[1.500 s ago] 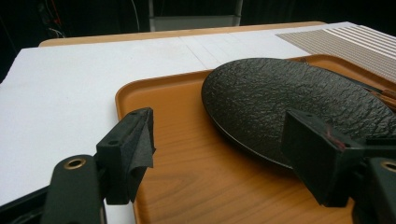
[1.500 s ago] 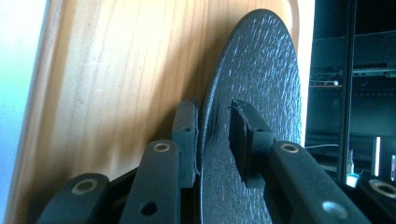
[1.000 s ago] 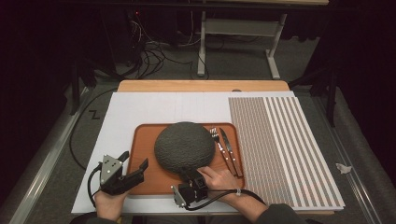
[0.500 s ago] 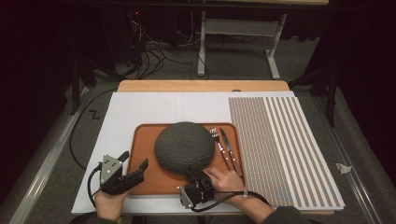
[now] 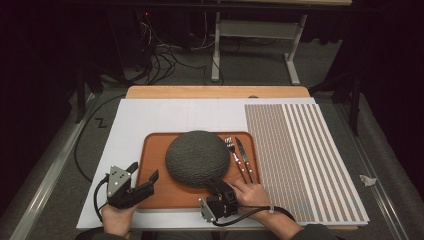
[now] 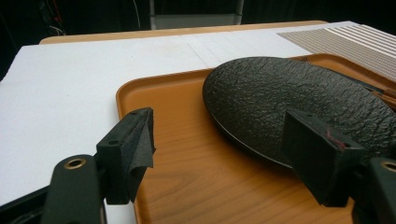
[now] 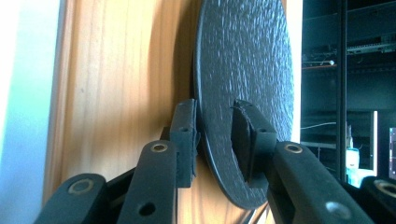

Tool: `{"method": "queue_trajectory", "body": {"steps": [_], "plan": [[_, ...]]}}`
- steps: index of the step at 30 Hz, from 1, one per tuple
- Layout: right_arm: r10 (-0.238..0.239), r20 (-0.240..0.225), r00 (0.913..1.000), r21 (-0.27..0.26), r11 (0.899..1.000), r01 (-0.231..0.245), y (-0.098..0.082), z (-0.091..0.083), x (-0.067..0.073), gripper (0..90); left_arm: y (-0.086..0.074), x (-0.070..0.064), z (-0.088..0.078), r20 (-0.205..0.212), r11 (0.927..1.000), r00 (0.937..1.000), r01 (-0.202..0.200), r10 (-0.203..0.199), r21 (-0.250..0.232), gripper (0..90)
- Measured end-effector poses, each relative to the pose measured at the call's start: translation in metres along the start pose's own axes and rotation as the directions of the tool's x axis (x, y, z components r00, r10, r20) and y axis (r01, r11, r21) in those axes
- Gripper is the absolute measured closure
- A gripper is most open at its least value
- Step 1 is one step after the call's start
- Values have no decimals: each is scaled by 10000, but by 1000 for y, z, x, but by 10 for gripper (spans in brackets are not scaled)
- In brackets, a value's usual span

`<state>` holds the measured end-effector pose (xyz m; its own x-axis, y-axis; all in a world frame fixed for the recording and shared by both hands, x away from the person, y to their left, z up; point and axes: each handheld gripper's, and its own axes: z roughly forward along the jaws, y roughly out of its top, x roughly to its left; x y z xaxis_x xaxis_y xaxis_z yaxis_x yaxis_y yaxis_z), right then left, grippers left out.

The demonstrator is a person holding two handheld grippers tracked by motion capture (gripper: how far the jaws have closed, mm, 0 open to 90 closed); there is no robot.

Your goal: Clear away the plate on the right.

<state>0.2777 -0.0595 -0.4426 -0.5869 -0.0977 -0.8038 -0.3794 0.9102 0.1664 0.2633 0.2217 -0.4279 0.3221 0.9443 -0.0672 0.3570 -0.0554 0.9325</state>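
The right gripper (image 5: 216,189) has the near rim of the dark, rough-textured plate (image 5: 197,157) between its jaws, one jaw under the rim against the wooden tray (image 5: 155,150) and the other on the plate's top face. In the right gripper view the pads (image 7: 187,135) look pressed to the rim on both sides, so I judge the plate grasped, though only by a narrow strip of its edge. The plate sits in the middle of the tray, and the tray rests on a white mat (image 5: 150,117) on the desk. A fork (image 5: 232,152) and a knife (image 5: 243,157) lie on the tray just beside the plate's right edge.

The left gripper (image 5: 145,180) hovers over the tray's near left corner, jaws released, nothing between them, with the plate's rim just ahead of one jaw in its own view.

The step in hand seems to be lifting or shifting the plate. To do it well, keep the grip deep enough on the rim that the plate does not pivot and slip out. Raise the near edge gently and keep the plate close to level. Move away from the cutlery, so the far right edge does not nudge the fork. The open left gripper could steady the tray if it starts to slide.
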Motion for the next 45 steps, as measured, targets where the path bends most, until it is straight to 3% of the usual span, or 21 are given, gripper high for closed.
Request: {"method": "queue_trajectory", "body": {"steps": [22,45], "plan": [[476,572,9972,397,9980,-499,-26,-15,-2,717,0,-1,0,-37,10000,10000,-62,62,-1,263],[1073,970,9895,1085,9871,-1177,-64,-26,-6,689,0,-1,0,-50,10000,10000,-62,62,-14,263]]}}
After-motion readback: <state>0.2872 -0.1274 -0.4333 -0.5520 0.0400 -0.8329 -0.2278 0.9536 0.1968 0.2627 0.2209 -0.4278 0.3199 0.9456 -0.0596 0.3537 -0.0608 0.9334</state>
